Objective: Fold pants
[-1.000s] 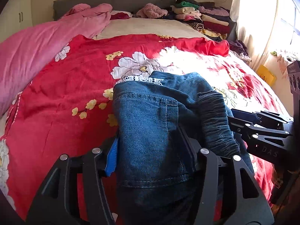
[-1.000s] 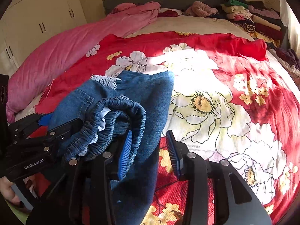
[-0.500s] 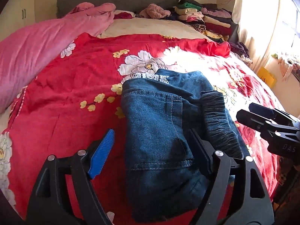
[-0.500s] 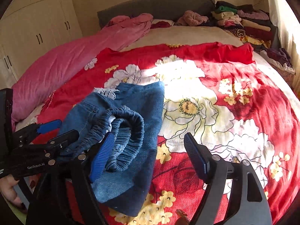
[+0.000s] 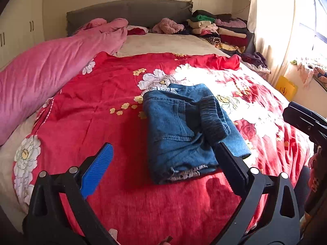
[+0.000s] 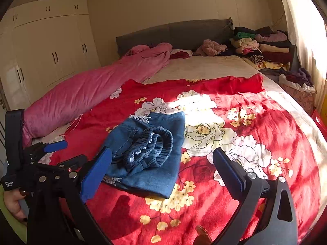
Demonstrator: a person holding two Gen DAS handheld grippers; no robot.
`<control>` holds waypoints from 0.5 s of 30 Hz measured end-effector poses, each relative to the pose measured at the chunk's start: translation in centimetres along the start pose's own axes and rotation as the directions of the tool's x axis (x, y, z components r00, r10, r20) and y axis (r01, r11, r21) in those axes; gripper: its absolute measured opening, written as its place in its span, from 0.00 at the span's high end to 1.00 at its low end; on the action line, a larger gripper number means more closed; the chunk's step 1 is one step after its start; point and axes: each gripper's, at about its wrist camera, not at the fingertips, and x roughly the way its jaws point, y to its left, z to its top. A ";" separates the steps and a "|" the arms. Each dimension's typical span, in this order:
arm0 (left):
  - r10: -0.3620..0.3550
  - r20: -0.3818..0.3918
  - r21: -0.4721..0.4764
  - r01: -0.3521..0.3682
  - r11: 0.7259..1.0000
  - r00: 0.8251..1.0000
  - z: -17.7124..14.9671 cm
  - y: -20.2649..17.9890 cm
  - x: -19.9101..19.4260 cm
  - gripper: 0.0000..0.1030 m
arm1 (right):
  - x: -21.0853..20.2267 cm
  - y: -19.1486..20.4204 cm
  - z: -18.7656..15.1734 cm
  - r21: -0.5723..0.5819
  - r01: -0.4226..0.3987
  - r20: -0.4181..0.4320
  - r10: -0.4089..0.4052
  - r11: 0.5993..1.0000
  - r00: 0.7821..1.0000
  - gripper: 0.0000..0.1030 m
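Observation:
The blue denim pants lie folded into a compact bundle on the red flowered bedspread, with the gathered elastic waistband on top. They also show in the right wrist view. My left gripper is open and empty, pulled back just short of the bundle's near edge. My right gripper is open and empty, held above the bundle's near right side. The left gripper also shows at the left edge of the right wrist view.
A long pink quilt lies along the bed's left side. Stacks of folded clothes sit at the far right by the grey headboard. White wardrobes stand to the left. A bright window is at the right.
Both grippers opened and let go of the pants, then drew back and up. The folded bundle now rests on the bedspread.

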 end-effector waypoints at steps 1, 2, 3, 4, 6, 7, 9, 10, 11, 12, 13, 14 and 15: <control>-0.004 0.001 0.000 0.004 1.000 1.000 -0.4 -0.1 -0.3 0.09 | -0.4 0.2 -0.4 -0.009 0.009 0.003 -0.009 1.000 1.000 0.04; -0.009 0.004 -0.004 0.009 1.000 1.000 -0.8 -0.1 -0.7 0.09 | -0.7 0.3 -0.7 -0.016 0.019 0.004 -0.019 1.000 1.000 0.04; -0.016 0.007 -0.007 0.016 1.000 1.000 -1.1 -0.2 -0.9 0.09 | -0.9 0.4 -1.0 -0.022 0.030 0.002 -0.030 0.999 1.000 0.04; -0.018 0.008 -0.004 0.018 1.000 1.000 -1.4 -0.2 -1.2 0.09 | -1.1 0.6 -1.4 -0.024 0.037 0.000 -0.037 0.999 0.999 0.04; -0.010 0.009 0.002 0.010 1.000 1.000 -1.9 -0.3 -1.4 0.09 | -1.5 0.7 -2.0 -0.021 0.037 -0.002 -0.037 0.999 0.999 0.04; -0.007 0.010 0.001 0.007 1.000 1.000 -2.2 -0.3 -1.6 0.09 | -1.6 0.8 -2.3 -0.022 0.038 -0.005 -0.038 0.999 0.999 0.04; -0.004 0.005 -0.012 0.004 1.000 1.000 -2.7 -0.1 -1.6 0.09 | -1.9 1.1 -2.9 -0.030 0.042 -0.006 -0.042 0.999 0.999 0.04; -0.004 0.000 -0.013 0.004 1.000 1.000 -3.0 -0.1 -1.6 0.09 | -1.9 1.2 -3.2 -0.036 0.044 -0.010 -0.044 0.998 0.999 0.04; 0.002 -0.006 -0.011 -0.002 1.000 1.000 -3.3 -0.1 -1.6 0.09 | -2.0 1.3 -3.5 -0.042 0.051 -0.017 -0.051 0.998 0.999 0.04; 0.007 -0.012 -0.007 -0.007 1.000 1.000 -3.6 -0.1 -1.4 0.09 | -1.9 1.4 -3.9 -0.045 0.056 -0.022 -0.057 0.997 0.998 0.04; 0.009 -0.017 -0.004 -0.009 1.000 1.000 -3.8 -0.1 -1.3 0.09 | -1.7 1.5 -4.3 -0.047 0.056 -0.033 -0.058 0.997 0.998 0.04; 0.011 -0.023 -0.006 -0.011 1.000 1.000 -4.1 0.0 -1.1 0.09 | -1.5 1.6 -4.7 -0.053 0.058 -0.046 -0.060 0.997 0.997 0.04; 0.011 -0.028 -0.007 -0.011 1.000 1.000 -4.5 0.0 -1.0 0.09 | -1.3 1.6 -5.1 -0.059 0.064 -0.057 -0.067 0.996 0.996 0.04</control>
